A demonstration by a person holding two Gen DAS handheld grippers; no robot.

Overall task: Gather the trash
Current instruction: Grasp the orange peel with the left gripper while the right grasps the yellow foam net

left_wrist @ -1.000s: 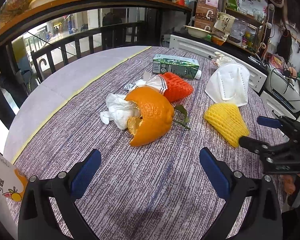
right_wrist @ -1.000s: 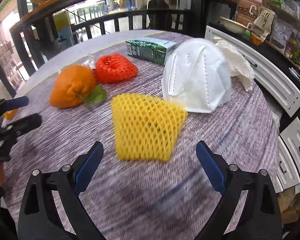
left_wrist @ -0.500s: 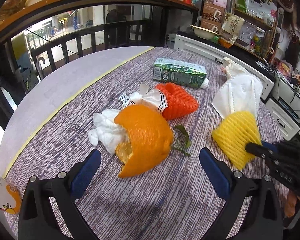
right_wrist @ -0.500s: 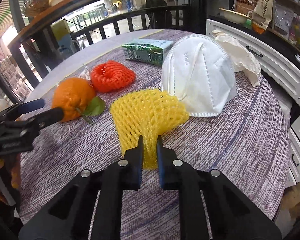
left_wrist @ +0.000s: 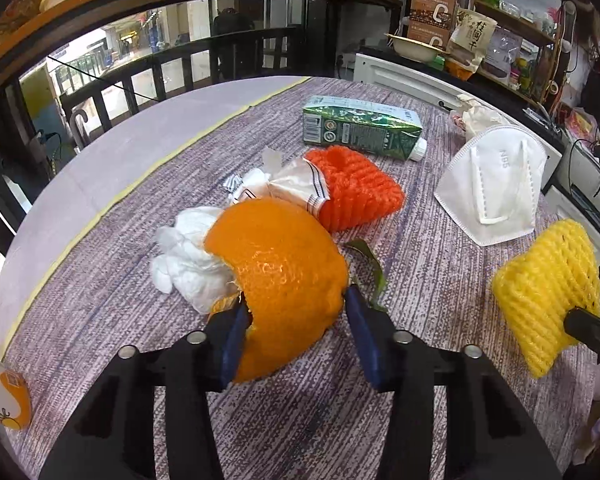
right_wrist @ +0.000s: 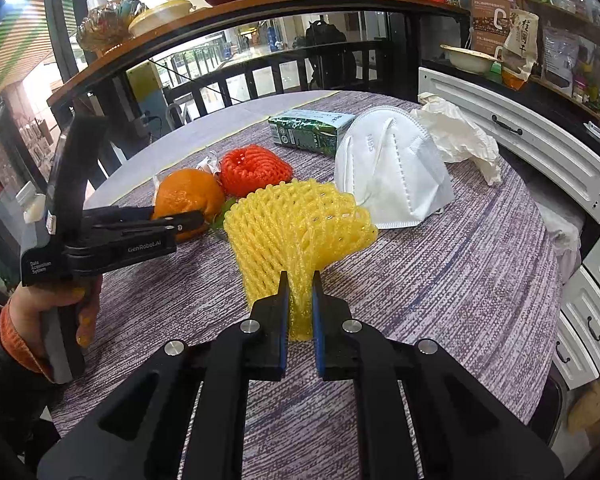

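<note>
A: What changed in the last second?

B: Right tool (right_wrist: 300,300) went from wide open to clamped on the near end of the yellow foam fruit net (right_wrist: 300,224). The net stood bunched above the surface (right_wrist: 459,280), no longer flat.

A: And the left?

B: Left tool (left_wrist: 296,312) had moved in on the orange peel (left_wrist: 284,276). Jaws were closing, peel between them, left pad touching the torn edge, right pad just beside it.

A: Rest of the trash?

B: Red foam net (left_wrist: 355,192), N95 mask (left_wrist: 495,184) and green carton (left_wrist: 359,128) lay farther back, untouched. Two pieces nearly secured; no bin in view.
</note>
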